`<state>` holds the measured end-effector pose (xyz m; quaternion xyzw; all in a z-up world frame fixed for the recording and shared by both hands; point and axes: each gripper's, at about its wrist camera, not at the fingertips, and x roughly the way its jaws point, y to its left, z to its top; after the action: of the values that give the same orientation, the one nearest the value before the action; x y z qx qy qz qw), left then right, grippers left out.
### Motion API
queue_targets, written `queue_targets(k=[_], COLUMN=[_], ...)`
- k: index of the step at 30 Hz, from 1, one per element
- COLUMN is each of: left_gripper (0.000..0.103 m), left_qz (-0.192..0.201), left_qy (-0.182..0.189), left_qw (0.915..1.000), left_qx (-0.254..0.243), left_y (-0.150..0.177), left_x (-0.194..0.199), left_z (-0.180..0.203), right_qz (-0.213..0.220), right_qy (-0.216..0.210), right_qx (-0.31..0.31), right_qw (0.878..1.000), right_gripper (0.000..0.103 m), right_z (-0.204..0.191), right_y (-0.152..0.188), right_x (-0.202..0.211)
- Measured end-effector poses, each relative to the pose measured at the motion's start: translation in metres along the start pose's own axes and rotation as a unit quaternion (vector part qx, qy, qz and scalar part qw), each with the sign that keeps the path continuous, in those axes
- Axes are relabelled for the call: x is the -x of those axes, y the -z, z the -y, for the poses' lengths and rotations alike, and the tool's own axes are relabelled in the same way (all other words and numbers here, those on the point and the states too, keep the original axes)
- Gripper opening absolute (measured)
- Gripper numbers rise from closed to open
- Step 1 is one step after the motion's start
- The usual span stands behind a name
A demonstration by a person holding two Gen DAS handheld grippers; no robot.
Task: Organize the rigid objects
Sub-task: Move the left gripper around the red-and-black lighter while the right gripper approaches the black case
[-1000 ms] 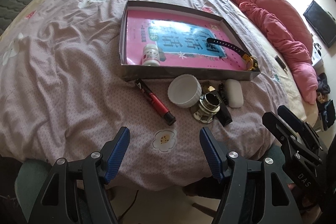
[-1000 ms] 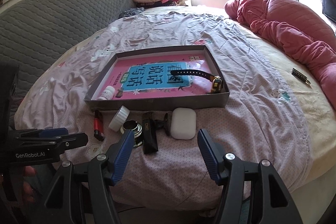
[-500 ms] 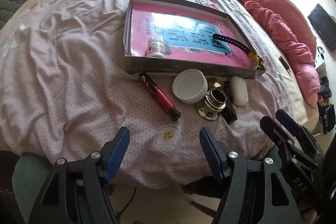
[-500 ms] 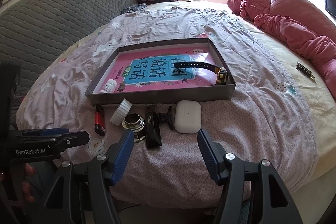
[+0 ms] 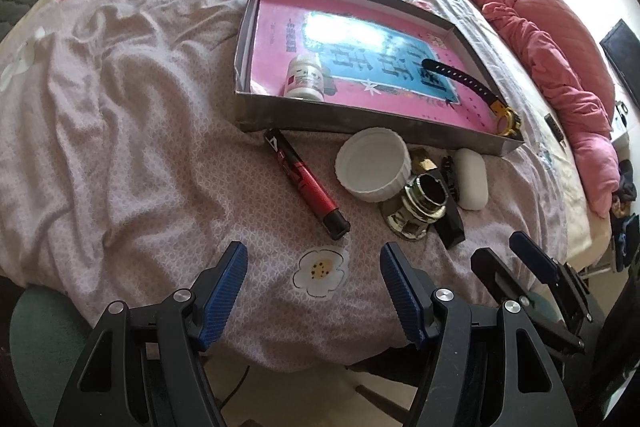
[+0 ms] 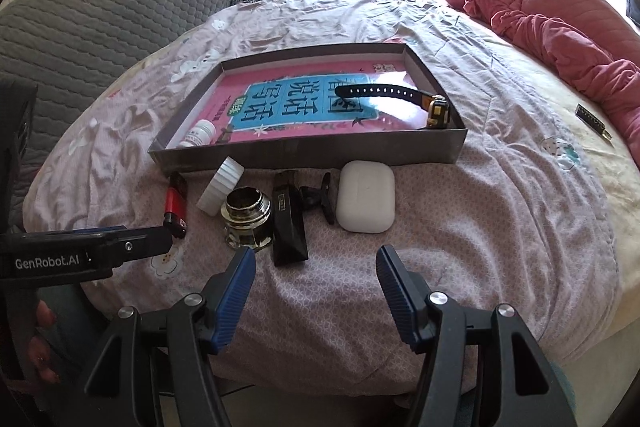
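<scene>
While both grippers hang over the bed edge with nothing in them, the left gripper [image 5: 314, 281] and right gripper [image 6: 316, 275] stand with jaws apart. 2 things already lie in the tray [image 6: 312, 149]: a pill bottle [image 5: 304, 79] and a watch [image 6: 396, 95]. Outside, just in front of its near wall, wait approx. 6 items, e.g. the red pen [image 5: 306, 185], white cap [image 5: 374, 165], metal fitting [image 5: 420, 205] and earbud case [image 6: 366, 197]. I judge the case is nearest for the right side: come straight down, close across its short width, lift it clear over the wall.
</scene>
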<state>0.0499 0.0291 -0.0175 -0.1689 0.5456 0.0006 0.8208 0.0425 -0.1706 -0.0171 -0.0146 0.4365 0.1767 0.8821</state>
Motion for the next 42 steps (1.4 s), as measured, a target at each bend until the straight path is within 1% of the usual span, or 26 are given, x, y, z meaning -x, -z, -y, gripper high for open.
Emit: queue_targets(k=[2,8,13,15,17,22,24,26,29,30,31,37,40,42], left_gripper=[0.070,0.070,0.070,0.070,0.070,0.070,0.070,0.068,0.062,0.058,0.056,0.049,0.049,0.049], left_qz=[-0.005,-0.008,-0.011,-0.018,-0.029,-0.028,-0.027,-0.026,-0.022,-0.020,-0.019,-0.016,-0.017,-0.017], left_qy=[0.004,-0.003,-0.002,-0.003,0.001,-0.001,0.002,0.002,-0.002,-0.005,-0.007,-0.005,-0.004,-0.004], left_qw=[1.0000,0.9997,0.9992,0.9989,0.9985,0.9989,0.9989,0.9990,0.9991,0.9991,0.9990,0.9986,0.9985,0.9985], left_qx=[0.008,0.022,0.038,0.044,0.045,0.038,0.038,0.037,0.037,0.038,0.039,0.050,0.053,0.051], left_y=[-0.002,-0.013,-0.026,-0.031,-0.032,-0.030,-0.030,-0.030,-0.027,-0.027,-0.026,-0.030,-0.031,-0.031], left_x=[-0.004,-0.013,-0.022,-0.029,-0.035,-0.042,-0.042,-0.042,-0.039,-0.039,-0.037,-0.037,-0.038,-0.039], left_z=[-0.002,-0.003,-0.003,-0.003,-0.002,0.001,0.001,0.000,-0.004,-0.006,-0.009,-0.021,-0.024,-0.025], right_qz=[-0.002,-0.008,-0.012,-0.015,-0.016,-0.020,-0.022,-0.026,-0.032,-0.034,-0.037,-0.040,-0.045,-0.045], right_qy=[0.000,0.000,-0.009,-0.009,-0.008,-0.009,-0.007,-0.005,-0.007,-0.007,-0.008,-0.020,-0.031,-0.035], right_qx=[0.002,0.009,0.009,0.009,0.010,0.012,0.016,0.020,0.030,0.034,0.038,0.052,0.053,0.048], right_qw=[1.000,1.000,1.000,1.000,1.000,1.000,1.000,0.999,0.999,0.999,0.999,0.998,0.997,0.997], right_gripper=[0.062,0.062,0.062,0.062,0.062,0.062,0.059,0.053,0.048,0.048,0.047,0.044,0.038,0.037], right_z=[-0.001,-0.004,-0.005,-0.005,-0.005,-0.003,-0.003,-0.004,-0.007,-0.008,-0.010,-0.020,-0.025,-0.025], right_y=[-0.001,-0.004,-0.007,-0.008,-0.009,-0.012,-0.014,-0.015,-0.015,-0.016,-0.016,-0.018,-0.020,-0.022], right_x=[-0.002,-0.011,-0.016,-0.019,-0.020,-0.026,-0.030,-0.034,-0.040,-0.041,-0.043,-0.052,-0.060,-0.063])
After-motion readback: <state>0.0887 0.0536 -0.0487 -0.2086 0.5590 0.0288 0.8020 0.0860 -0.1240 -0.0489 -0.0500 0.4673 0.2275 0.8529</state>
